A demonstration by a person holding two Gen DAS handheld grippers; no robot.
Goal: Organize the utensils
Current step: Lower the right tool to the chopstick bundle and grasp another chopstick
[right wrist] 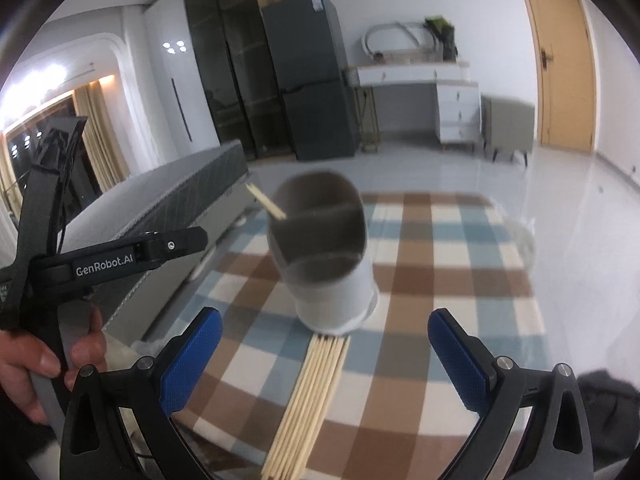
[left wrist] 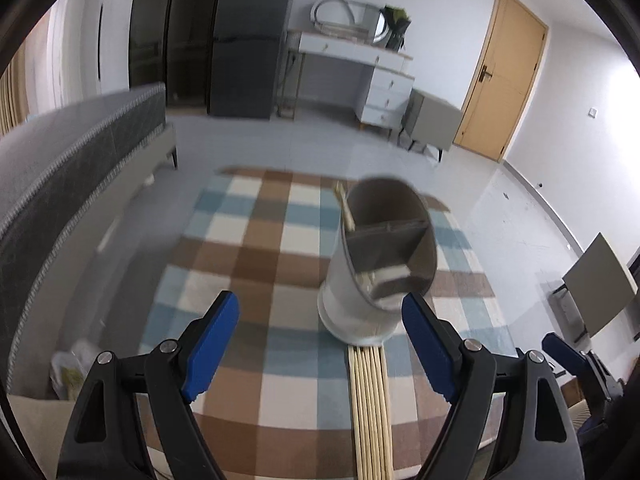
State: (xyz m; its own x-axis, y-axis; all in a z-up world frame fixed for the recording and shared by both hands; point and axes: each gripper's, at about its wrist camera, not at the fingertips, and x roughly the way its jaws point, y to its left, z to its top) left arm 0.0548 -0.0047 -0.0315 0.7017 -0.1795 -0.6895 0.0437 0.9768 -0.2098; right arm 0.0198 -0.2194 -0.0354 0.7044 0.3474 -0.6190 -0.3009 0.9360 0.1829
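A grey cylindrical utensil holder (left wrist: 380, 264) with inner dividers stands on a glass table; it also shows in the right wrist view (right wrist: 324, 256). One wooden chopstick (left wrist: 345, 210) leans in its left compartment, seen too from the right (right wrist: 266, 202). A bundle of several wooden chopsticks (left wrist: 370, 408) lies flat just in front of the holder, also visible from the right (right wrist: 310, 404). My left gripper (left wrist: 320, 348) is open and empty, above the bundle. My right gripper (right wrist: 325, 364) is open and empty, straddling the bundle.
A checked rug (left wrist: 248, 248) lies under the glass table. A grey sofa (left wrist: 72, 160) runs along the left. The left gripper's handle and hand (right wrist: 60, 280) sit left of the right gripper. A dark cabinet, white desk and door stand far behind.
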